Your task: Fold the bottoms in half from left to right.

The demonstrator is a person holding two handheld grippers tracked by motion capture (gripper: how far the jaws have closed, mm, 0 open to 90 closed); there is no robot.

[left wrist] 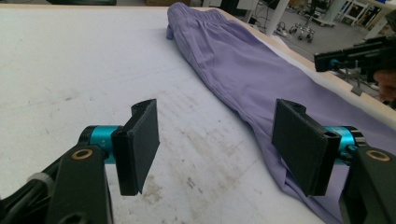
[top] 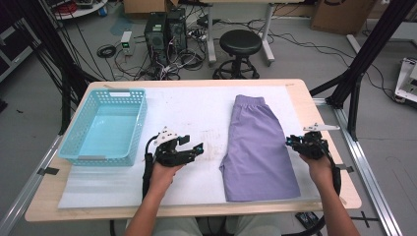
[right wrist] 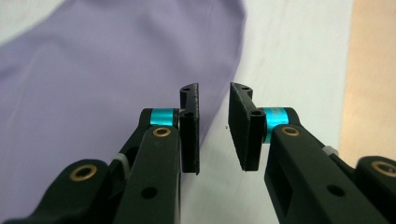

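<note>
A pair of lilac shorts (top: pixel 258 147) lies flat on the white mat (top: pixel 196 113), waistband at the far end. My left gripper (top: pixel 191 143) hovers over the bare mat just left of the shorts, jaws wide apart with nothing between them. In the left gripper view, that gripper (left wrist: pixel 215 112) points across the stained mat toward the shorts (left wrist: pixel 243 70), with the right gripper (left wrist: pixel 327 60) beyond them. My right gripper (top: pixel 294 141) sits at the shorts' right edge. In the right gripper view, its jaws (right wrist: pixel 213 88) stand a narrow gap apart over the mat beside the cloth's edge (right wrist: pixel 93 70), holding nothing.
A light blue plastic basket (top: pixel 140 123) stands on the table's left side. The wooden table edge (top: pixel 339 162) runs close to the right hand. Behind the table are a black stool (top: pixel 240 43), computer cases and cables on the floor.
</note>
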